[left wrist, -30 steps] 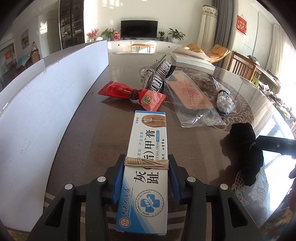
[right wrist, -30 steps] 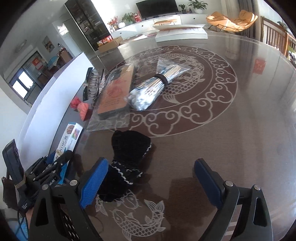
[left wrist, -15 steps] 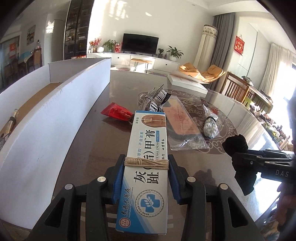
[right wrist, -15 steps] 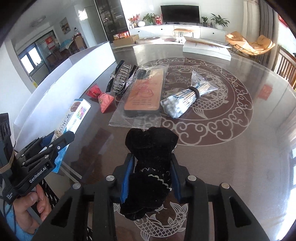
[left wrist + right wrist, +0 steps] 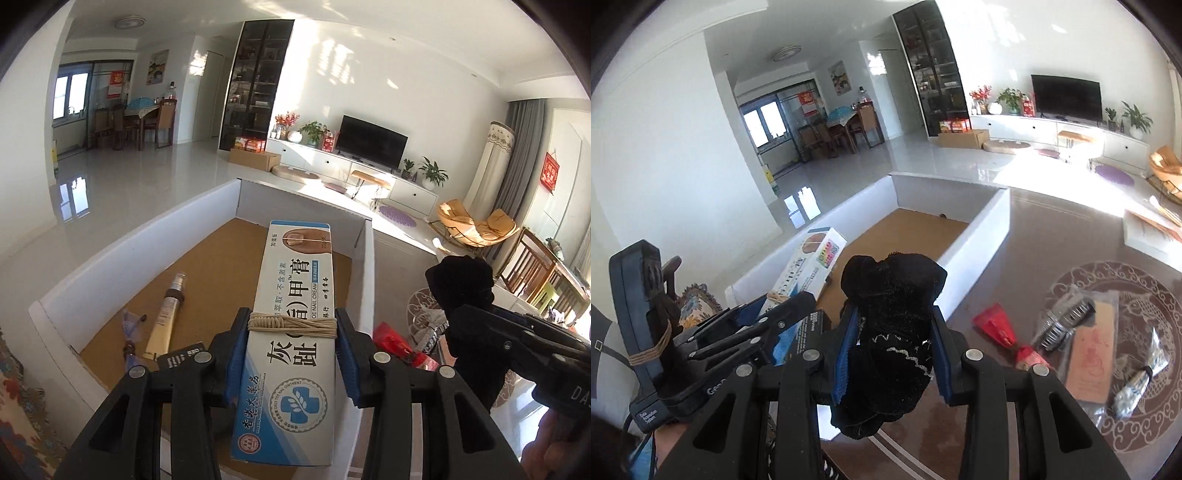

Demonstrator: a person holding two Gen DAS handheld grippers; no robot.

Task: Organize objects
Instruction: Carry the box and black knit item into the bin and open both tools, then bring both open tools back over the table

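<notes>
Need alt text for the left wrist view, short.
The left claw grips a blue-and-white nail cream box above an open white bin that holds a cream tube. At right, the right claw holds a black cloth.

Brown table (image 5: 1052, 236): white box (image 5: 975, 254), packets (image 5: 1089, 354)
</notes>
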